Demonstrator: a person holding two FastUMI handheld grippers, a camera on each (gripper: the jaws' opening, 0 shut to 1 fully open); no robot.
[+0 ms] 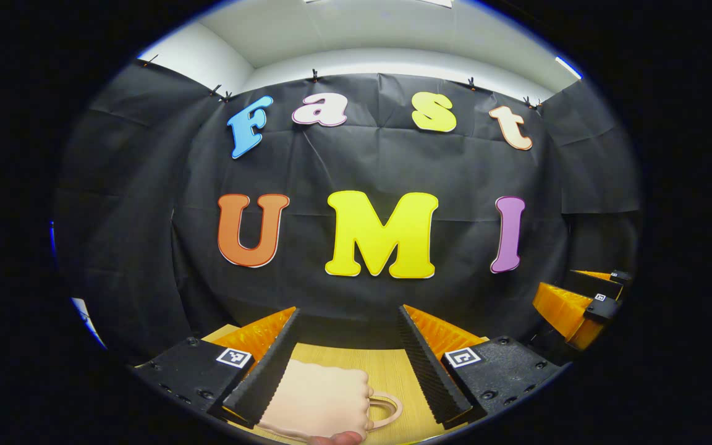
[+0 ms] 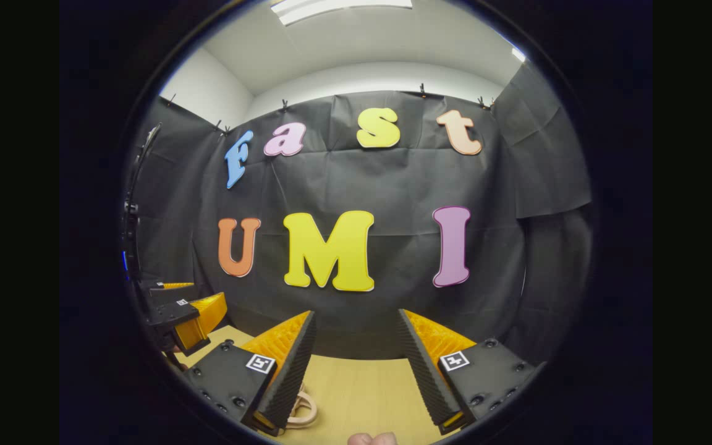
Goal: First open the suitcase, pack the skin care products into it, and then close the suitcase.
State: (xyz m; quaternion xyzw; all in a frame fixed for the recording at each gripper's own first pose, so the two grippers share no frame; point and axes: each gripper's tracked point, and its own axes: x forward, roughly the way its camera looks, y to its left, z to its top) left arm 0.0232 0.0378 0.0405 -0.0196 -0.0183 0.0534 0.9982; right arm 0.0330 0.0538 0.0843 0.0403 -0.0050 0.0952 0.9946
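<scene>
A small pale pink suitcase [image 1: 319,398] lies shut on the wooden table [image 1: 387,371], its looped handle [image 1: 388,409] pointing right. My left gripper [image 1: 348,315] hovers over it, open, with the case below and between the fingers and nothing gripped. The right gripper [image 1: 557,281] shows farther off at the right. In the right gripper view my right gripper [image 2: 356,316] is open above bare table [image 2: 356,389]. The case's handle [image 2: 303,408] peeks out under its left finger. The left gripper [image 2: 207,290] sits at the left. Both point at the booth wall.
The black cloth wall stands close behind the table's far edge. A person's fingertip [image 1: 334,439] shows at the bottom of the left gripper view, and fingertips [image 2: 371,439] at the bottom of the right gripper view.
</scene>
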